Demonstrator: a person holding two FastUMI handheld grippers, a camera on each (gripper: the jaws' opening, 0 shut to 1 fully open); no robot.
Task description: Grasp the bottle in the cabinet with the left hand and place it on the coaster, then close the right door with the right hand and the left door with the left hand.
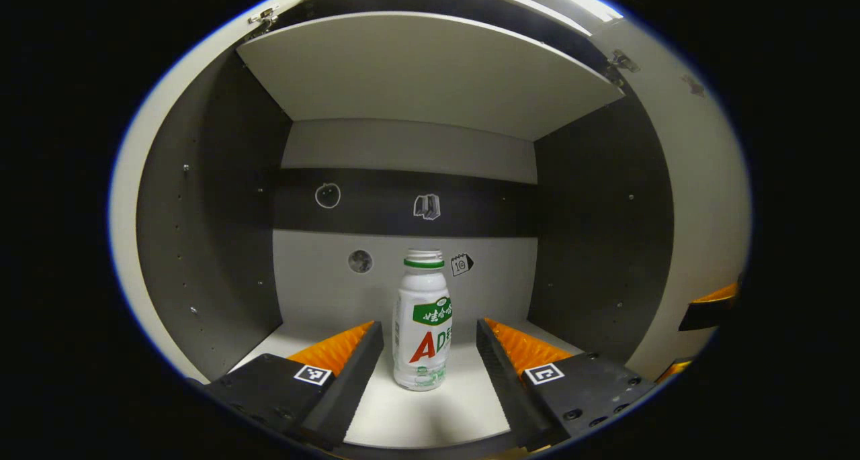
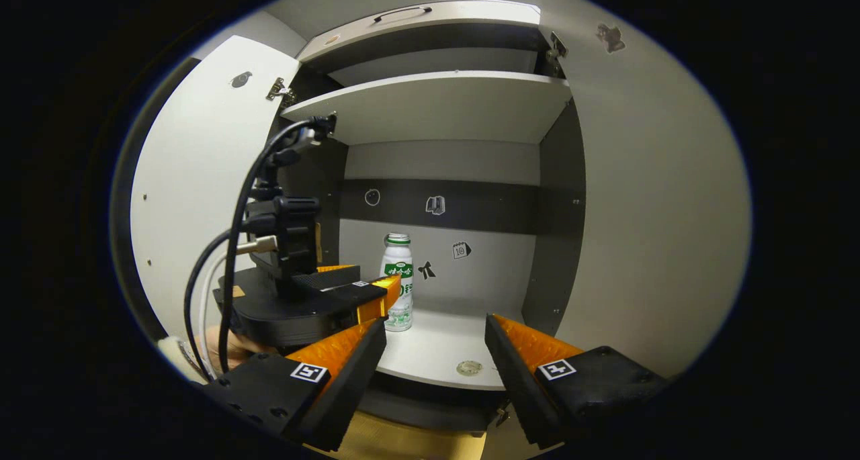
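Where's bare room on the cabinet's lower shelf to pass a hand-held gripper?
The lower shelf is bare on both sides of the bottle, out to the dark side walls, and in front of it. The left hand-held gripper is open, its fingers flanking the bottle without touching. It is tightest right around the bottle. A small round thing lies at the shelf's front edge.

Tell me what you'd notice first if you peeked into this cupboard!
A small white plastic bottle with a green cap band and green-and-red label stands upright on the pale bottom shelf of the open cabinet. The left gripper reaches in with its fingers spread wide on either side of it, not touching. The right gripper waits open outside.
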